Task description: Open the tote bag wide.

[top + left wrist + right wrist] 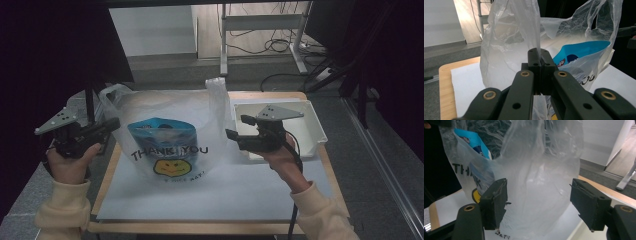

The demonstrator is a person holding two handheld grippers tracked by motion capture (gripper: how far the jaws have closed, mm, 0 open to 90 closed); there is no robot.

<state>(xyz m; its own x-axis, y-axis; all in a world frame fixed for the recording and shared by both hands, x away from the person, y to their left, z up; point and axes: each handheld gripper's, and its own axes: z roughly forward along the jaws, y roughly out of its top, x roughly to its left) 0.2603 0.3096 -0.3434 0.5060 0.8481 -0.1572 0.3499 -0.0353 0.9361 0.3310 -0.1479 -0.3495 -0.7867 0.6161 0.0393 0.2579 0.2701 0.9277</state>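
So starting at the left: the left gripper (102, 131) has its jaws clamped tight on the left handle (534, 30) of the bag (170, 130), film pinched flat between the pads. That hand sits just off the left edge of the bench (200, 227) and holds that side of the bag up.

The bag stands upright in the middle of the bench on a white sheet (210, 200), printed THANK YOU with a yellow smiley low on the near face. Inside there's one blue pouch (162, 132), standing up and leaning a bit toward the left side. The bag's mouth runs left to right, with one handle at each end.

The right handle (216, 90) sticks up loose at the far right corner of the bag, nobody holding it. The right gripper (234, 129) hangs just to the right of the bag, jaws wide with nothing pressed between them. Looking along them in the right gripper view, the bag's right wall (539, 182) is straight ahead between the pads, not gripped. I'd say that loose handle is the thing to go for: it lies up and to the far side of the right jaws, and the right hand is clearly the nearer one.

Further right there's one white tray (312, 127), near the right gripper; I can't see anything in it.

Count: one bag, two handles, one pouch, one tray, two grippers.
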